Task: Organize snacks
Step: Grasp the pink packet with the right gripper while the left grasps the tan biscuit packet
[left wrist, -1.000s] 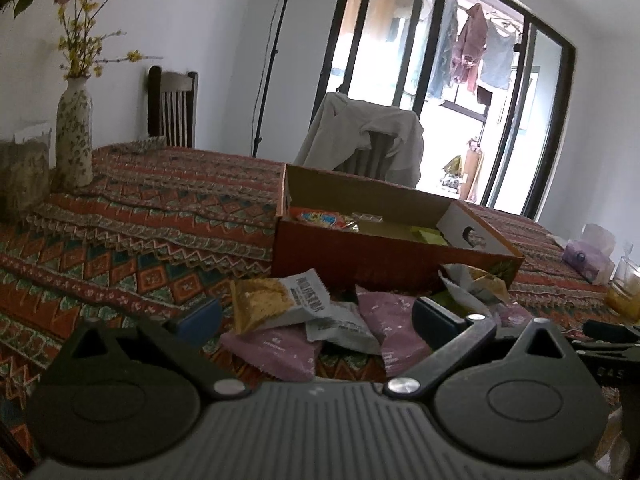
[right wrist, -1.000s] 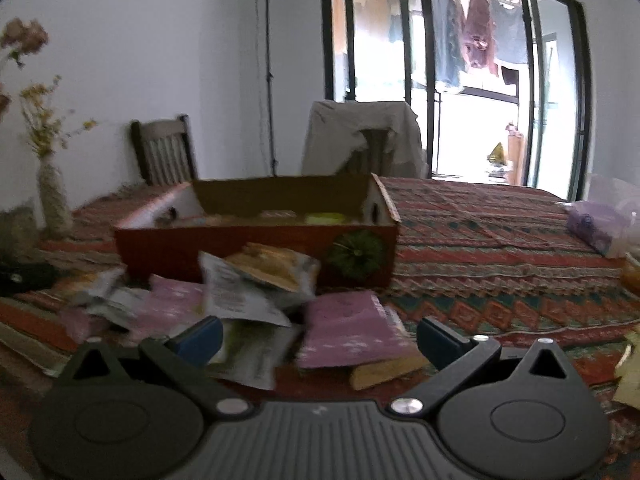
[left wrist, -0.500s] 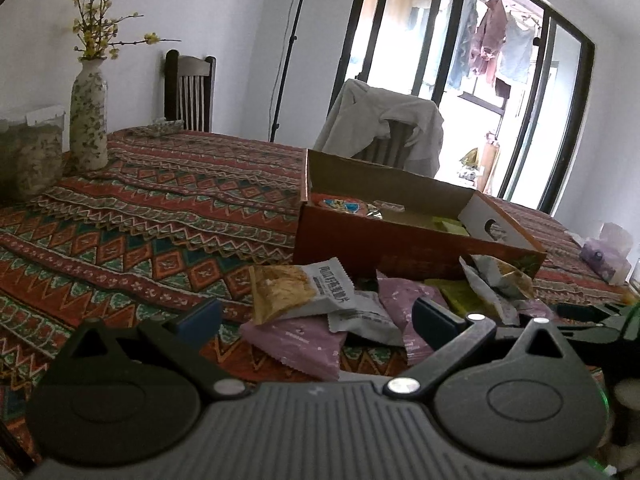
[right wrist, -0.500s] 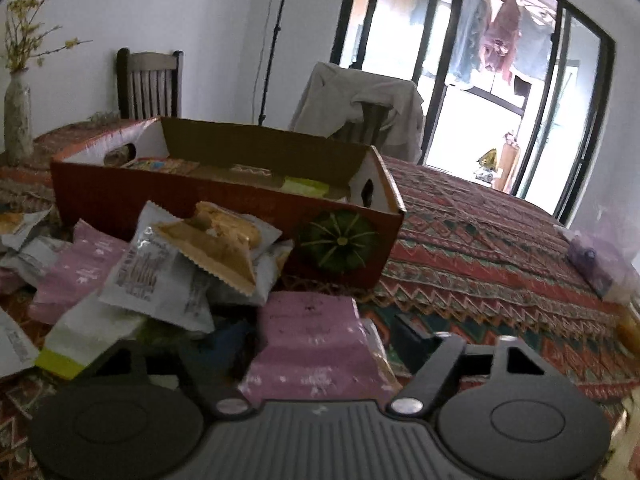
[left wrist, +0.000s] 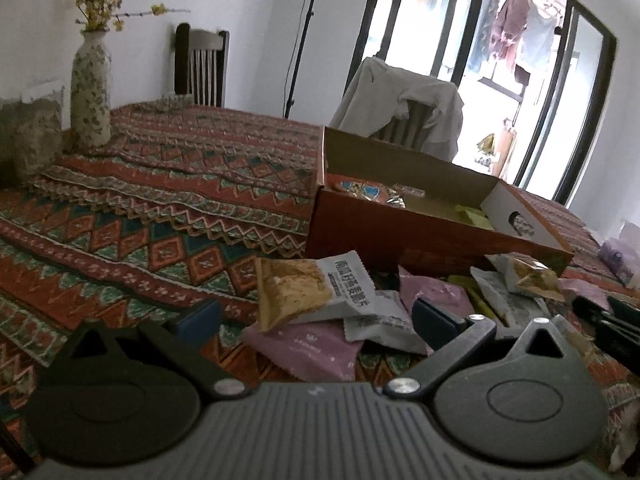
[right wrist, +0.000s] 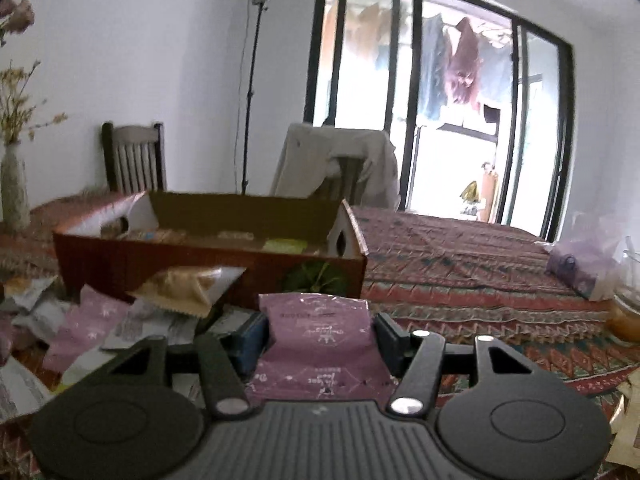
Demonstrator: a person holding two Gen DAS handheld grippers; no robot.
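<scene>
A pile of snack packets lies in front of an open orange cardboard box [left wrist: 400, 236] [right wrist: 208, 256] that holds a few snacks. My right gripper [right wrist: 320, 338] is shut on a purple snack packet [right wrist: 320, 328], its pads pressing both sides and the packet lifted off the pile. My left gripper [left wrist: 316, 316] stands open low over the near side of the pile, around a white-and-tan cracker packet [left wrist: 312, 288] and a purple packet [left wrist: 312, 344] without touching them. The right gripper's dark fingers [left wrist: 608, 320] show at the right edge of the left wrist view.
A patterned tablecloth [left wrist: 140, 216] covers the table. A flower vase [left wrist: 91, 88] and a jar stand at the far left. Chairs [right wrist: 340, 172] sit behind the table, one draped with cloth. A tissue pack [right wrist: 580, 272] and a glass jar [right wrist: 628, 312] lie on the right.
My right gripper went from wide open to shut on the purple packet and raised it. My left gripper, still open, drifted closer to the pile.
</scene>
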